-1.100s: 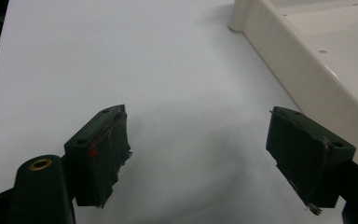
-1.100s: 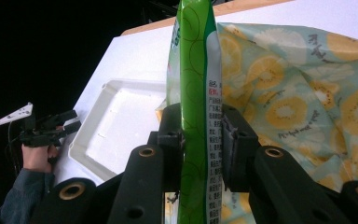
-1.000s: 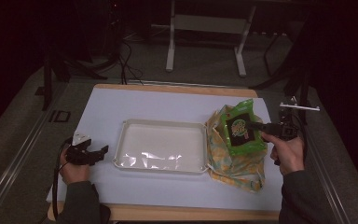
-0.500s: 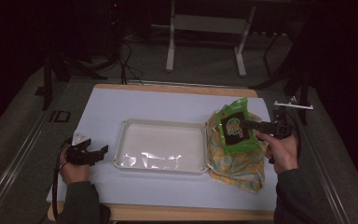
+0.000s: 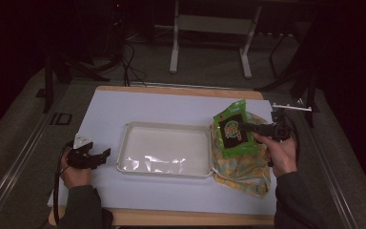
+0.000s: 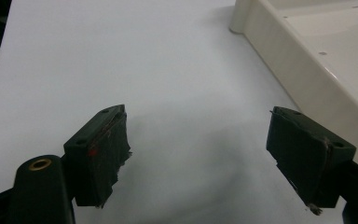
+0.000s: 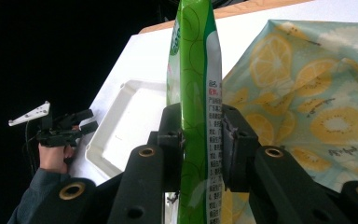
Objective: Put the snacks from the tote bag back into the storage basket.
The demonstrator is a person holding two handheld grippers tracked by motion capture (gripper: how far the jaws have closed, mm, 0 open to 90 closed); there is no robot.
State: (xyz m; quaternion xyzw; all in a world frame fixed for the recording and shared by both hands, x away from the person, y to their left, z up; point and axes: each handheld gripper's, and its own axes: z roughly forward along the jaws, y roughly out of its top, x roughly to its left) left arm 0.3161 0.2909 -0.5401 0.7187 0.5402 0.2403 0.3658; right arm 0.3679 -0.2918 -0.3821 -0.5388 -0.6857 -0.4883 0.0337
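A green snack packet (image 5: 233, 130) is held up over a yellow fruit-print cloth bag (image 5: 242, 168) at the right of the table. My right gripper (image 5: 244, 127) is shut on the packet (image 7: 196, 98), its jaws pressing both flat sides. The bag (image 7: 317, 93) lies crumpled under and behind it. A white tray (image 5: 164, 150) sits in the middle of the table with nothing in it. My left gripper (image 5: 102, 155) rests low at the left, open, with bare table between its jaws (image 6: 198, 151). The tray's wall (image 6: 298, 65) is to its right.
The white table sheet (image 5: 147, 107) has free room behind and in front of the tray. A wooden edge (image 5: 181, 90) runs along the far side. Beyond it stand a metal frame (image 5: 209, 28) and cables on the dark floor.
The right gripper has lifted the green packet a little and carried it left, towards the tray. The left gripper has stayed where it was.
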